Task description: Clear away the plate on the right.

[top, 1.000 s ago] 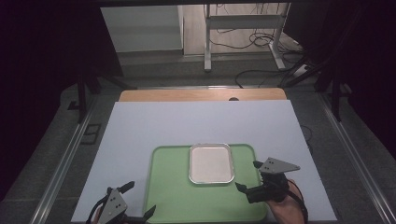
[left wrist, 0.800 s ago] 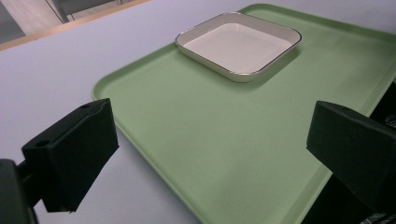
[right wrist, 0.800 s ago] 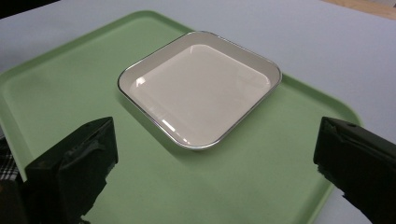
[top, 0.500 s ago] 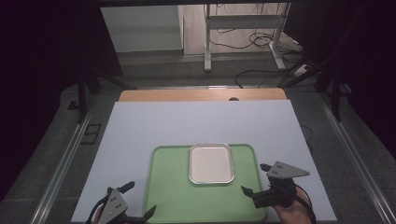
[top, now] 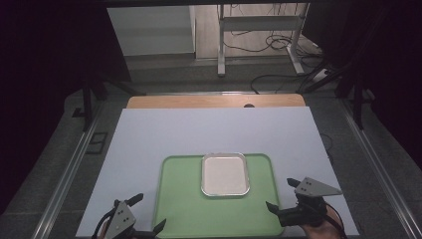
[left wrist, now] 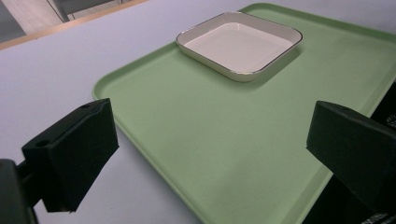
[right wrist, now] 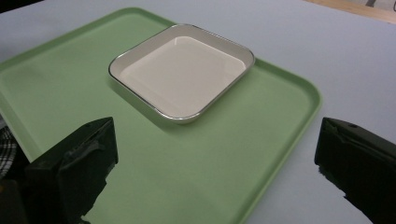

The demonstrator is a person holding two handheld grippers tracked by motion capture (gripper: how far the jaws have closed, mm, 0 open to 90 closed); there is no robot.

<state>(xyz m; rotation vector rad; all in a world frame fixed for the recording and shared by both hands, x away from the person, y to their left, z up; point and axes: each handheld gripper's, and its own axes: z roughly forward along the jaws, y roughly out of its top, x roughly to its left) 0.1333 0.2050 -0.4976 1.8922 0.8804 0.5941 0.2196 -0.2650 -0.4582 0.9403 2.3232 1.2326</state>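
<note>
Both grippers, left gripper (top: pixel 138 215) and right gripper (top: pixel 281 195), hang wide open and empty by the tabletop's (top: pixel 209 132) near edge. Grab the tray (top: pixel 181 199) rims evenly so the dish (top: pixel 224 174) stays flat.

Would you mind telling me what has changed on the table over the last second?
The right gripper has drawn back toward the person and slightly outward, from the green tray's right edge to its near right corner, jaws open and empty. The left gripper, the tray and the white dish stayed put.

One green tray (top: pixel 184 199), one white square dish (top: pixel 224 174) on it, and two handheld grippers: left gripper (top: pixel 144 215), right gripper (top: pixel 282 195).
</note>
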